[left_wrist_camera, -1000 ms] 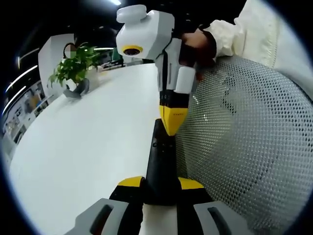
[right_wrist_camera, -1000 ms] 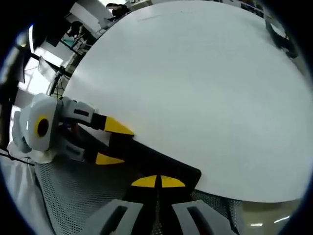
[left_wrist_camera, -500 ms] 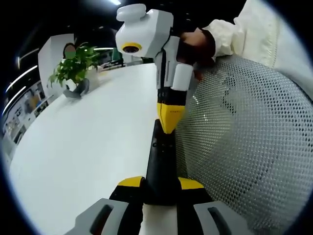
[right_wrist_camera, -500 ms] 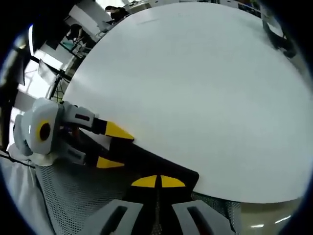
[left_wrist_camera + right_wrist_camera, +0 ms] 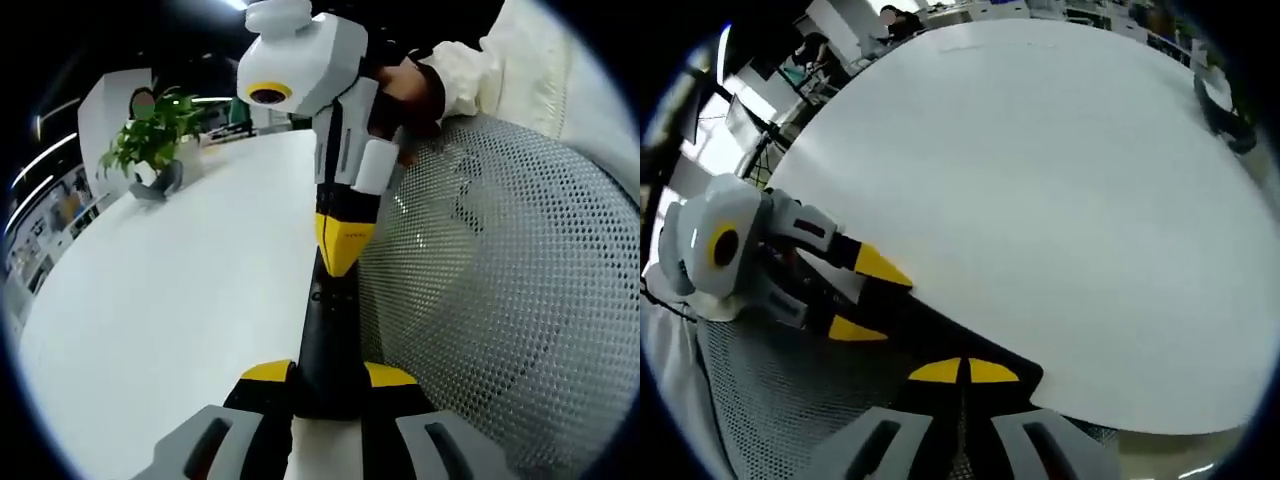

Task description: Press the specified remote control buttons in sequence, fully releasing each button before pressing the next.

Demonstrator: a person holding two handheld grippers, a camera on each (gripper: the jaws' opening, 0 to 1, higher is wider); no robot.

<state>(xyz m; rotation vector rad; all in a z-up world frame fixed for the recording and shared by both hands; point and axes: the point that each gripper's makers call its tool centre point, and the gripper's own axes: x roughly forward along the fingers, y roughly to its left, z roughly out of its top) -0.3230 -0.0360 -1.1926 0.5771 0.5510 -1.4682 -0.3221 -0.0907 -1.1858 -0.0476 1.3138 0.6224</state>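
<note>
We hold the remote at the table edge, low in the centre of both frames.

Our left gripper point(image 5: 327, 382) clamps the black remote point(image 5: 328, 335) by its near end; our right gripper point(image 5: 341, 252), jaws closed together, points its tips down onto the remote's far end beside the white table point(image 5: 170, 290).

Black remote point(image 5: 328, 340), white table point(image 5: 180, 290) (grey mesh chair point(image 5: 500, 290)).

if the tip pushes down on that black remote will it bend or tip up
Probably not bend: the remote looks like a stiff, straight bar. It could pivot, since the left gripper clamps one end and the right gripper presses near the other, at the table edge. Its smooth casing may slip slightly.
</note>
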